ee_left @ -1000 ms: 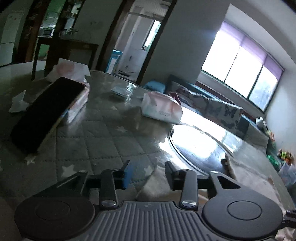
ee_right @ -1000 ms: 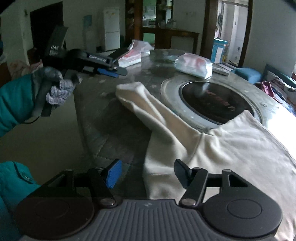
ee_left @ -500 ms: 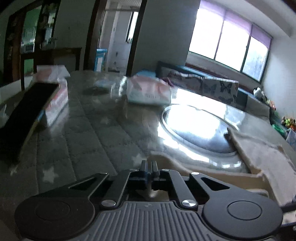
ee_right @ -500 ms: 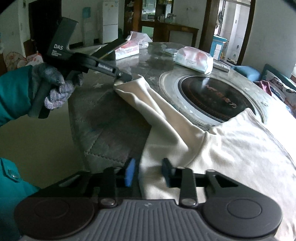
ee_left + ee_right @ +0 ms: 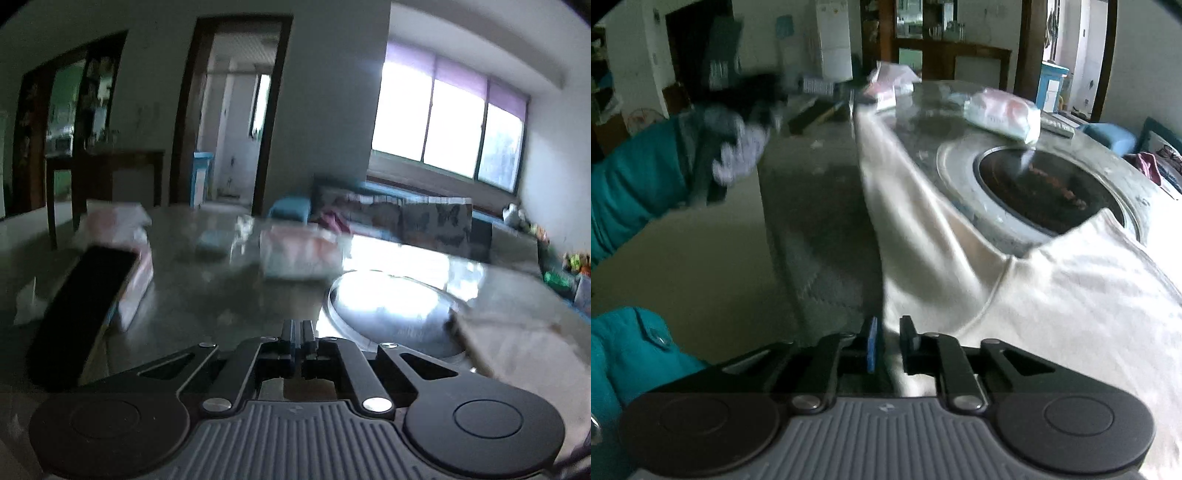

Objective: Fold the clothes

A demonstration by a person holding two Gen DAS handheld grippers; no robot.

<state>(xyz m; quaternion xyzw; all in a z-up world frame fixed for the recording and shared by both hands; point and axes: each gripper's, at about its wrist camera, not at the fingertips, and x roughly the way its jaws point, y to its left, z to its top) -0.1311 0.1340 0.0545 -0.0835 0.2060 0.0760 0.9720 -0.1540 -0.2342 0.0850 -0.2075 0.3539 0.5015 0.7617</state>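
Observation:
A cream long-sleeved top (image 5: 1071, 288) lies on the round table, its body at the right; it also shows in the left wrist view (image 5: 517, 343). Its sleeve (image 5: 886, 155) stretches taut from the near edge up to the far left. My left gripper (image 5: 298, 328) is shut, and in the right wrist view it (image 5: 849, 103) holds the sleeve's cuff, lifted off the table. My right gripper (image 5: 888, 341) is shut on the sleeve's edge near the armpit, its jaws nearly together with cloth between them.
A dark round hotplate (image 5: 1045, 184) sits in the table's middle. A tissue pack (image 5: 1001, 114) lies behind it. A dark phone (image 5: 81, 314) leans on a tissue box (image 5: 136, 273) at the left. The table's near edge (image 5: 783, 258) drops to the floor.
My left gripper has shut on the cuff and lifted it up and away, pulling the sleeve taut. My right gripper has closed from wide open onto the sleeve's edge.

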